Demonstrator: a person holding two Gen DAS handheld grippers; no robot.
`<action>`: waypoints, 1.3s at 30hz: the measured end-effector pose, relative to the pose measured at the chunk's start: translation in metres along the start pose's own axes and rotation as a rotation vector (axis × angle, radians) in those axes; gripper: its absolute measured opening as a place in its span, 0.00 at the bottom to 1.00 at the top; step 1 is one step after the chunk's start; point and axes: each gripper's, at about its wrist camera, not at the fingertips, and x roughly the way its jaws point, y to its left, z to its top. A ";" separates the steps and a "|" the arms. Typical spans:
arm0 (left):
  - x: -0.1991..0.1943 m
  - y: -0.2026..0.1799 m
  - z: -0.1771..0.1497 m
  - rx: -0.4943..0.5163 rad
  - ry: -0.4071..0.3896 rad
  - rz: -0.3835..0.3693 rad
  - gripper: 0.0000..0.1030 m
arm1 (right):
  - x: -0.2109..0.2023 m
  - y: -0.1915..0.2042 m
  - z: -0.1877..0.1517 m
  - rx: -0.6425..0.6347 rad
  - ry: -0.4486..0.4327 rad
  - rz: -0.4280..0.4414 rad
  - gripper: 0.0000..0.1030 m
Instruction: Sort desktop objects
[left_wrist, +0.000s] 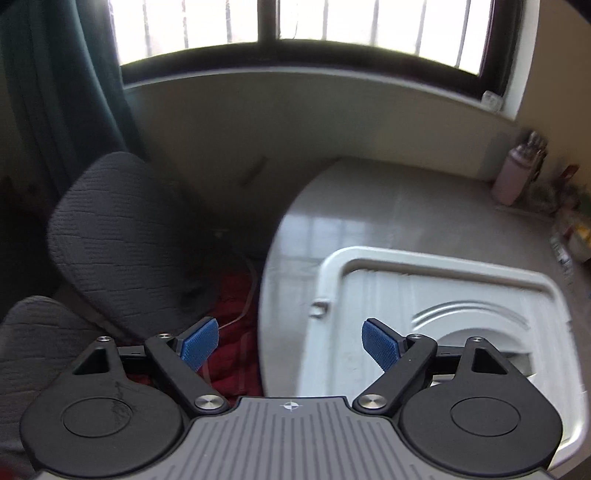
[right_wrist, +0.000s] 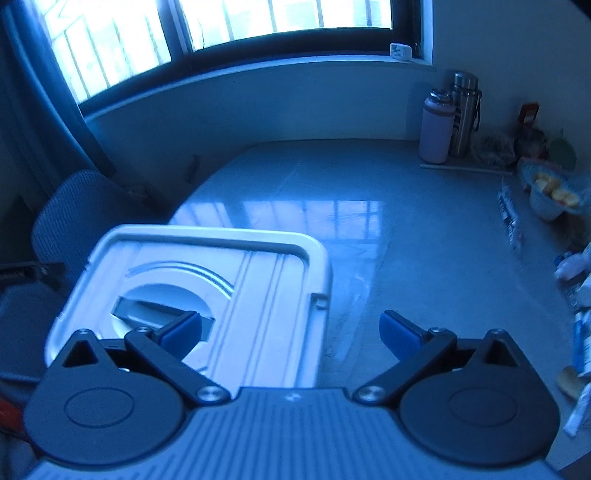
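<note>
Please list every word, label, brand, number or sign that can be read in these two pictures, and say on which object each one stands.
No text can be read.
White box with a lid: no print visible.
Small white object on the window sill: a dark mark, too small to read.
Flat printed packets along the right edge of the grey table: print blurred, unreadable.
Grey gripper body: only a round cross mark, no letters.
</note>
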 end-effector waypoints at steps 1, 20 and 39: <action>0.001 0.001 0.000 0.013 0.014 0.018 0.87 | 0.001 0.001 -0.001 -0.016 0.014 -0.006 0.96; 0.022 -0.012 0.011 0.238 0.166 0.083 0.98 | 0.048 -0.005 -0.010 0.064 0.180 -0.064 0.23; 0.027 0.001 0.002 0.186 0.127 0.050 1.00 | 0.052 0.024 -0.002 -0.024 0.172 -0.137 0.26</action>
